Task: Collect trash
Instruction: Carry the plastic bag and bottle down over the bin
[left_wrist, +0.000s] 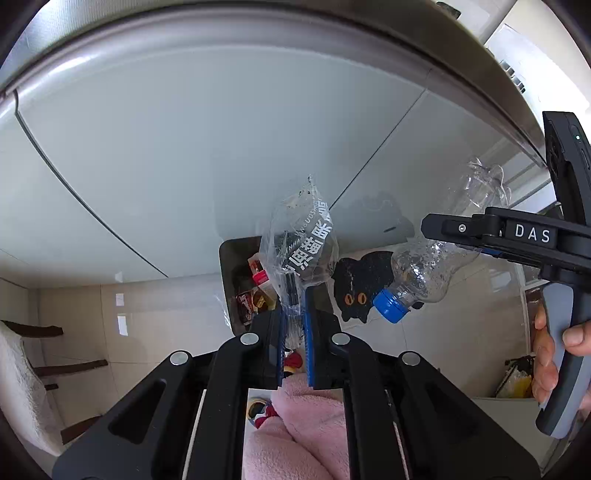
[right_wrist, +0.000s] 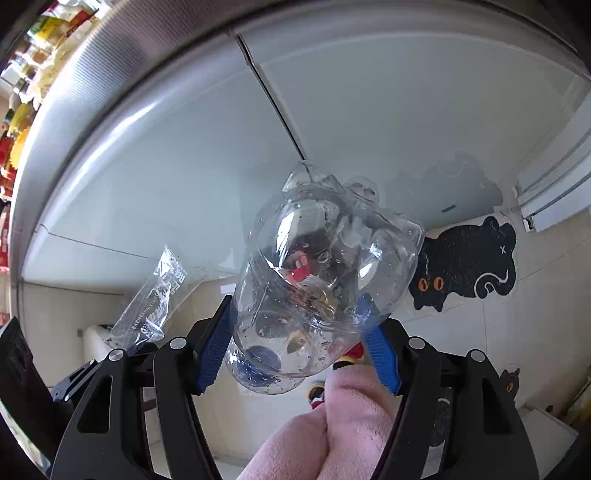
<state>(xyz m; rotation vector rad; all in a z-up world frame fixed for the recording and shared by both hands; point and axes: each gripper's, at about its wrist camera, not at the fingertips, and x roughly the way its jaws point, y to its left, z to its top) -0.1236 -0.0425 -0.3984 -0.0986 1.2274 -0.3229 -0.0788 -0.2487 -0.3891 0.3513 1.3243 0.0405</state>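
Note:
My left gripper (left_wrist: 294, 314) is shut on a clear plastic wrapper (left_wrist: 301, 243) with white lettering, held above an open trash bin (left_wrist: 226, 280) that holds several wrappers. The wrapper also shows in the right wrist view (right_wrist: 153, 306) at the left. My right gripper (right_wrist: 295, 332) is shut on a crumpled clear plastic bottle (right_wrist: 321, 280). In the left wrist view that bottle (left_wrist: 436, 266) hangs from the right gripper (left_wrist: 461, 236) with its blue cap (left_wrist: 389, 304) pointing down, just right of the bin.
A grey-white fridge door (left_wrist: 184, 147) fills the background. A black cat-shaped mat (right_wrist: 469, 262) lies on the tiled floor. Pink fleece trousers (left_wrist: 295, 432) are below the grippers. A white chair (left_wrist: 22, 369) stands at the left.

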